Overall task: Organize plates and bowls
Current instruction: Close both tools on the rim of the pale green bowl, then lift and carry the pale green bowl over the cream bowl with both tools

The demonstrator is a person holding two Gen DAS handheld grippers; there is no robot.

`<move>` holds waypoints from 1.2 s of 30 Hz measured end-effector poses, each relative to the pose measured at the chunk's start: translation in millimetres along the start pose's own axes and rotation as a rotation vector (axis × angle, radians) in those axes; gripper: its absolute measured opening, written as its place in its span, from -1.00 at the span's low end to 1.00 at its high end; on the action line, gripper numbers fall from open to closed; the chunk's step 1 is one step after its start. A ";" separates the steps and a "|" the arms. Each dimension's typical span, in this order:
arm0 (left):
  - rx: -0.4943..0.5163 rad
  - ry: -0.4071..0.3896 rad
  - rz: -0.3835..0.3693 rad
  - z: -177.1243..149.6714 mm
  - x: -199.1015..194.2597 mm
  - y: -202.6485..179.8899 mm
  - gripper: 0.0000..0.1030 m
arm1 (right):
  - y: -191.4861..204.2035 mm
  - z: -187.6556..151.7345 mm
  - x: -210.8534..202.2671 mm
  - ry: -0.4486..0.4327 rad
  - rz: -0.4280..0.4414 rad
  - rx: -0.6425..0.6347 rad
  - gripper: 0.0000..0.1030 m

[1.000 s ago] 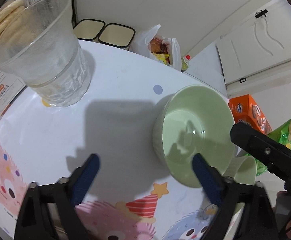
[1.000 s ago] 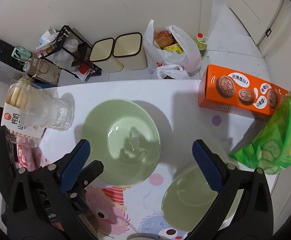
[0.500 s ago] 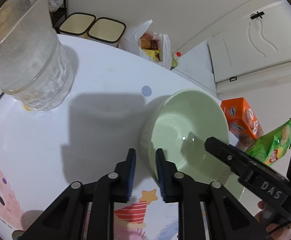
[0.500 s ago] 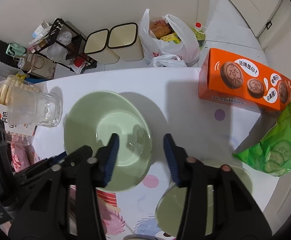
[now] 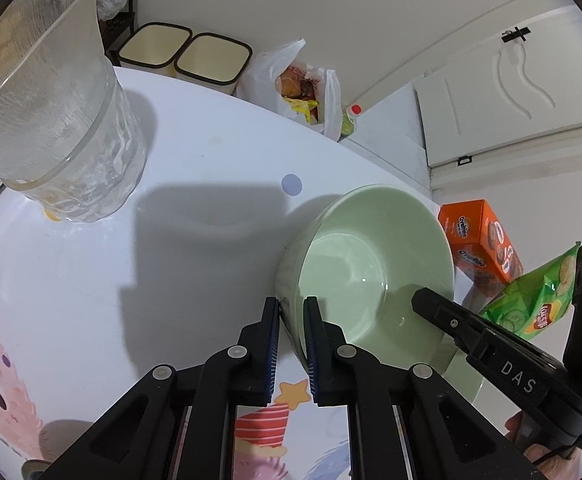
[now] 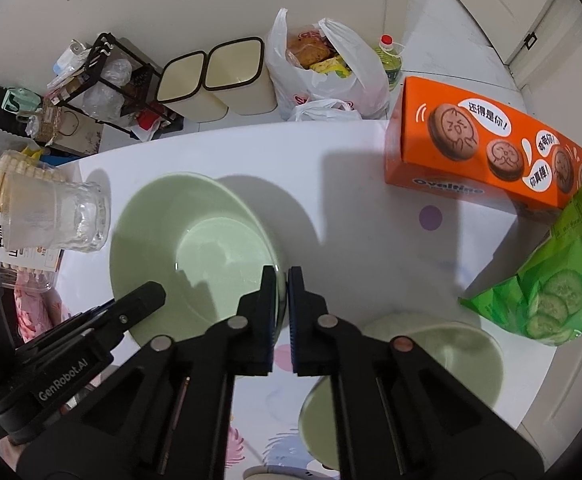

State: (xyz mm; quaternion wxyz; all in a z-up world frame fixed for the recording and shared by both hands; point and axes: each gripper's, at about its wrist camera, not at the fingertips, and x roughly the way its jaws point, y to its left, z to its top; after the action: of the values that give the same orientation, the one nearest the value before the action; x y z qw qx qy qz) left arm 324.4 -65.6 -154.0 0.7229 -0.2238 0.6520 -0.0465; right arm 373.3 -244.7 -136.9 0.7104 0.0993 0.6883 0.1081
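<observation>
1. The pale green bowl (image 6: 195, 248) sits mid-surface (image 6: 351, 184), with the glass cup (image 6: 59, 220) just beside it at about nine o'clock and a green plate (image 6: 431, 364) near it at about four o'clock, by the front edge.
2. The right gripper (image 6: 282, 280) has just been closing; its fingers now pinch the bowl's rim at about four o'clock, wall between the pads.
3. The left gripper (image 5: 291, 308) has likewise just been closing and clamps the opposite rim, one finger inside, one outside.
4. The bowl looks like glazed ceramic or melamine: stiff, smooth, probably slippery under narrow pads, and breakable if dropped.
5. Its rim flares thinly, so I judge the lip the only real handhold; two opposed grips should stop it swinging.
6. It seems moderately heavy for pinch grips, so a level lift matters.
7. The orange biscuit box (image 6: 487, 160) and green crisp bag (image 6: 563, 280) crowd the two-to-three o'clock side.
</observation>
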 end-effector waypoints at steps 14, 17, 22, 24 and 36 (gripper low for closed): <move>0.033 -0.043 -0.004 -12.7 -35.9 -5.9 -0.80 | 14.3 -18.0 -27.3 -0.065 -0.004 -0.022 -0.87; 0.045 -0.055 -0.007 -20.2 -50.6 -8.2 -0.80 | 19.2 -25.7 -41.0 -0.086 0.004 -0.026 -0.87; 0.081 -0.081 0.001 -43.8 -76.7 -15.0 -0.80 | 25.4 -49.0 -67.1 -0.134 0.020 -0.026 -0.86; 0.094 -0.081 0.003 -56.8 -84.6 -17.3 -0.80 | 27.8 -61.6 -75.3 -0.150 0.017 -0.038 -0.86; 0.147 -0.050 0.002 -155.5 -104.6 -30.8 -0.80 | 13.7 -161.1 -109.9 -0.151 0.010 -0.032 -0.85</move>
State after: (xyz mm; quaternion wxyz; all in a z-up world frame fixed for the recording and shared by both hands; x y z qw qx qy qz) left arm 166.3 -96.6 -53.4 0.7535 -0.1705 0.6288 -0.0878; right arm 208.8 -264.8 -33.1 0.7614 0.0993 0.6303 0.1145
